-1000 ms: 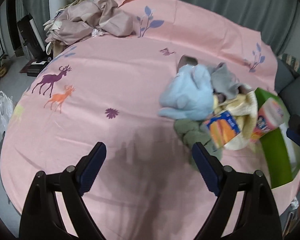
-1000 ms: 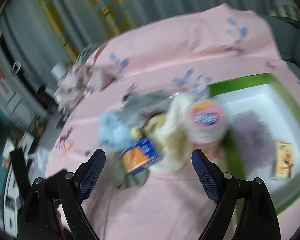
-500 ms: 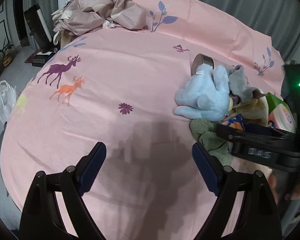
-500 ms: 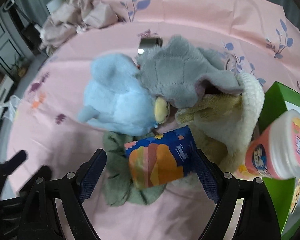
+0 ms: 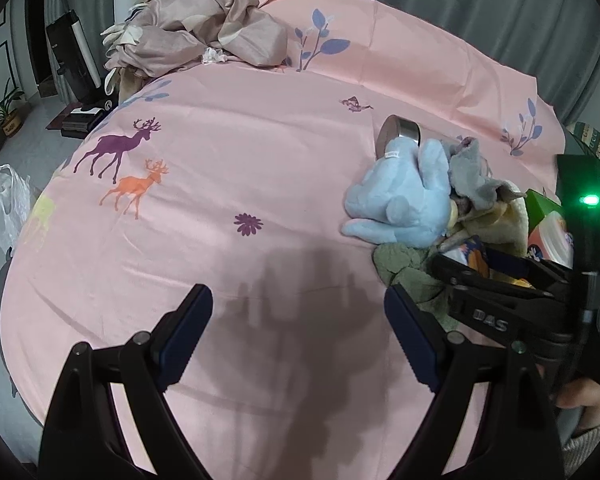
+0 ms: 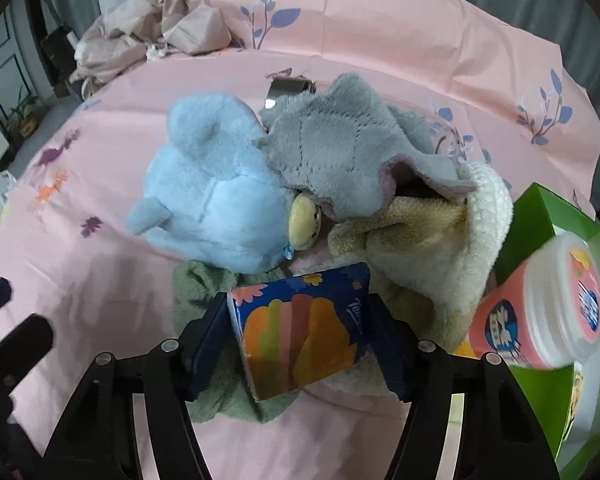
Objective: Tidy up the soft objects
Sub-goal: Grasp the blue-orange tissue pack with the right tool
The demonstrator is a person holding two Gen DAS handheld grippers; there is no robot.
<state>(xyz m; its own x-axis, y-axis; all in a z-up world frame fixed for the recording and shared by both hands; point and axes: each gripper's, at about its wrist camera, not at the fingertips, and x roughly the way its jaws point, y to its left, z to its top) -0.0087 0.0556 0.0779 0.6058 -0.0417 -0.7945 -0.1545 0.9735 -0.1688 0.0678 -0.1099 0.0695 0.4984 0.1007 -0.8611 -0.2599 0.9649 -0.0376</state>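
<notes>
Leftmost, the left gripper (image 5: 298,334) hovers wide open and empty over the bare pink bedsheet (image 5: 220,160). Right of it, the right gripper (image 6: 296,344) has closed its pads on the blue tissue pack (image 6: 300,332), which lies on the green cloth (image 6: 204,280) below the blue plush (image 6: 212,204); contact looks firm, though blur leaves doubt. Squeeze gently and lift straight up, so the cloth stays behind, then carry it right toward the green box (image 6: 540,220).

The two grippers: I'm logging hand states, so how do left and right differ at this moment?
The left gripper is open with nothing between its fingers, while the right gripper is closed on the blue tissue pack. The left hangs over bare pink sheet; the right sits at the pile of plush toys. Both have black frames and dark blue pads.
</notes>
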